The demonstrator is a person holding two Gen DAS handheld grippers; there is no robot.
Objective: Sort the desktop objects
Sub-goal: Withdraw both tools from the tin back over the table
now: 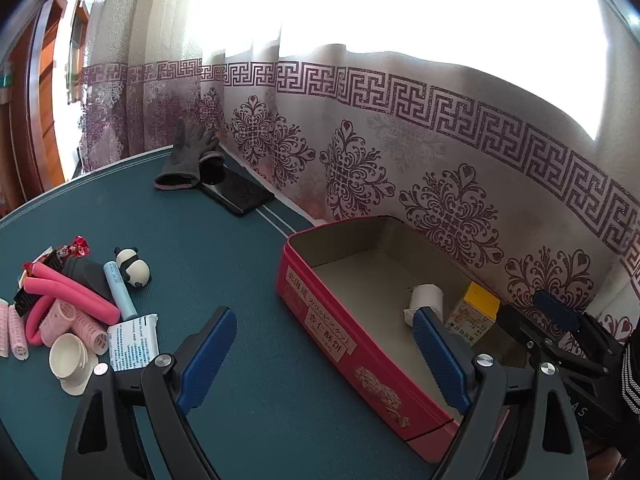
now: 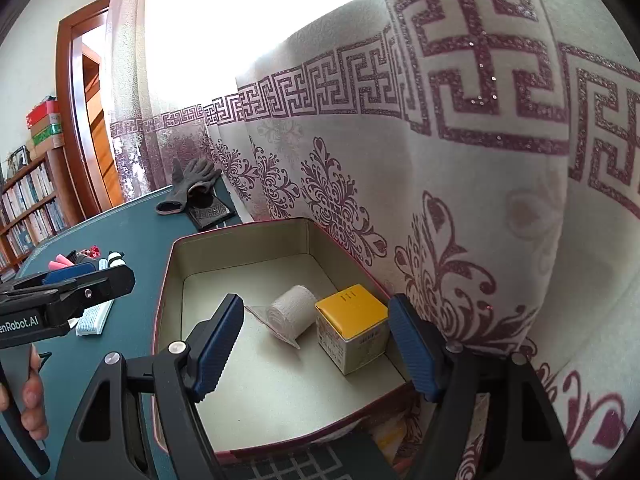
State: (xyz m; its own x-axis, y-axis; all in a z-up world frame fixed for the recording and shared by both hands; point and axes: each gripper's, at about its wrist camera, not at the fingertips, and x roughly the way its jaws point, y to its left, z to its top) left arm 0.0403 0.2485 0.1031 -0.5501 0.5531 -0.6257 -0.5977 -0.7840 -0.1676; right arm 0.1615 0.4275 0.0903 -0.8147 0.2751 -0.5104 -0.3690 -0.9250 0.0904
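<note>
A red tin box stands open on the green table; it also shows in the right wrist view. Inside lie a white bandage roll and a yellow-topped carton. My right gripper is open and empty, hovering over the tin just in front of both. My left gripper is open and empty, its fingers straddling the tin's near wall. A pile of items lies left: pink hair rollers, a panda toy, a blue tube, a white cup, a printed packet.
A grey glove rests on a black case at the table's far edge. A patterned curtain hangs close behind the tin. A bookshelf and a doorway stand far left.
</note>
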